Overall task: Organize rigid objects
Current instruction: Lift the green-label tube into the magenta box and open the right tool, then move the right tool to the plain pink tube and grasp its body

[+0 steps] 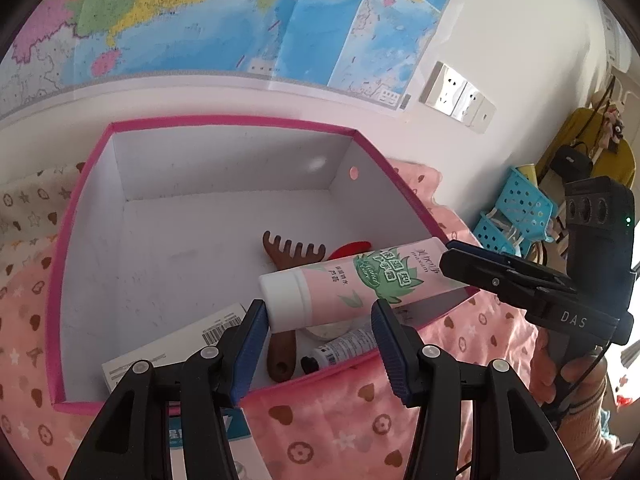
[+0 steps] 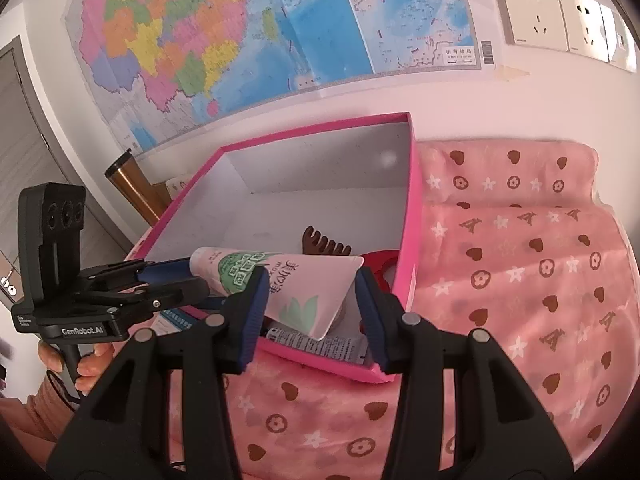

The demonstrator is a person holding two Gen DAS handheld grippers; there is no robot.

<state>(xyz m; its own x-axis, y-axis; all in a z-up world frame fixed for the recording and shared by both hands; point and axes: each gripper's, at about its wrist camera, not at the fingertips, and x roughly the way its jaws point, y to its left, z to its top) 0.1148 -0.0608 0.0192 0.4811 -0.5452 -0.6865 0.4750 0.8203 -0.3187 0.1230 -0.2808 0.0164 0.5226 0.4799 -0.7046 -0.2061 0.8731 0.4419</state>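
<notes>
We are pinching the pink tube point(image 1: 352, 280) at both ends: the left tongs point(image 1: 320, 334) are pressed on its white cap end, and the right tongs point(image 2: 310, 306) are pressed on its flat crimped tail, so the tube is hanging level between them, probably to keep it from swinging or tipping as it goes in. We are holding it just over the near edge of the pink box point(image 2: 414, 208), which we are taking as our landmark. Inside the box, under and behind the tube, a brown wooden comb point(image 1: 294, 250), a red item point(image 1: 352, 248), a small printed tube point(image 1: 348, 344) and a white carton point(image 1: 176, 344) are already lying flat on the floor. The box is sitting on a pink patterned blanket point(image 2: 520, 280), with a wall map point(image 2: 240, 32) above the box.
</notes>
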